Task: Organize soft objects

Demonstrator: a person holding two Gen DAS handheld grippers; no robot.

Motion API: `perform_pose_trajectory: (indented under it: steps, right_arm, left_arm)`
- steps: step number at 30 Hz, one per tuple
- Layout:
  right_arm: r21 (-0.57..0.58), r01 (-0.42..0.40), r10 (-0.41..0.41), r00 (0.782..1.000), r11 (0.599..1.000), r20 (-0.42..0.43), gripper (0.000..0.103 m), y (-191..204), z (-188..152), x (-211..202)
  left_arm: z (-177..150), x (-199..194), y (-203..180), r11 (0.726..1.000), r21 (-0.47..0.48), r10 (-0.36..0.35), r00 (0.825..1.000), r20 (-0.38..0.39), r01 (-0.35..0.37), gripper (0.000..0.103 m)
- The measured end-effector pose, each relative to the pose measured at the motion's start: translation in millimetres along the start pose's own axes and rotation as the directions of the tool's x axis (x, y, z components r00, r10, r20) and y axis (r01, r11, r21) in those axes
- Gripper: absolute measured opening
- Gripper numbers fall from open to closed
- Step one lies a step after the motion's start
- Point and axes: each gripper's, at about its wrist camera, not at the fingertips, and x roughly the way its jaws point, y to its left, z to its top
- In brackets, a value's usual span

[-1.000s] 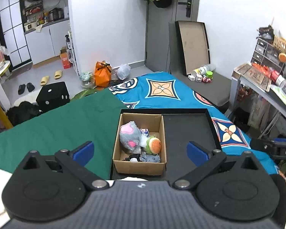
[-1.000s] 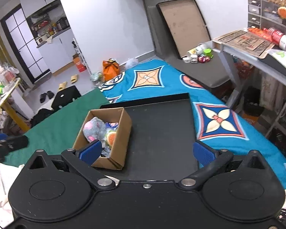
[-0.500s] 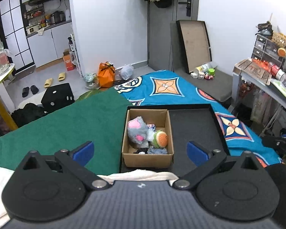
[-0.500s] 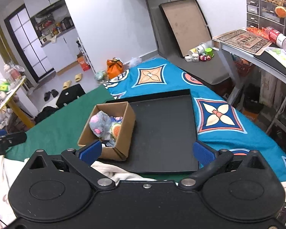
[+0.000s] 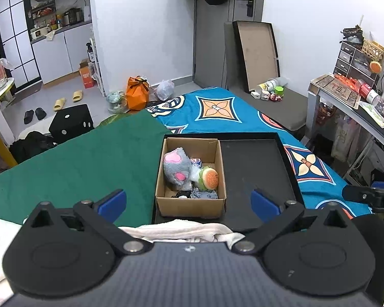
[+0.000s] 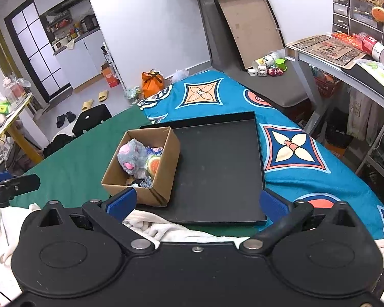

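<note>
A cardboard box (image 5: 190,204) (image 6: 163,176) stands in the left part of a black tray (image 5: 256,168) (image 6: 217,168) on the bed. Inside lie a grey and pink plush (image 5: 177,168) (image 6: 131,154), a burger plush (image 5: 210,178) (image 6: 155,163) and other small soft toys. My left gripper (image 5: 188,202) is open and empty, held back above the box's near side. My right gripper (image 6: 197,202) is open and empty, above the tray's near edge. A white towel (image 5: 181,230) (image 6: 161,227) lies just in front of the tray.
The bed has a green cover (image 5: 76,158) on the left and a blue patterned one (image 5: 217,107) on the right. A desk (image 5: 358,107) stands at the right. Bags (image 5: 137,93), slippers and a black dice stool (image 5: 71,122) are on the floor beyond.
Both grippers have pulled back and up from the box. The tray and box now look farther off and the white towel has come into view at the near edge.
</note>
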Motion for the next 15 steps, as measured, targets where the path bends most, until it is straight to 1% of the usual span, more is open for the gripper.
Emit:
perform_pose_trajectory:
  steps: [15]
  right_arm:
    - [-0.008, 0.014, -0.014, 1.000, 1.000, 0.007, 0.103, 0.6, 0.0, -1.2]
  left_arm:
    - [1.0, 4.2, 0.1, 1.000, -0.011, -0.020, 1.000, -0.001, 0.020, 0.103]
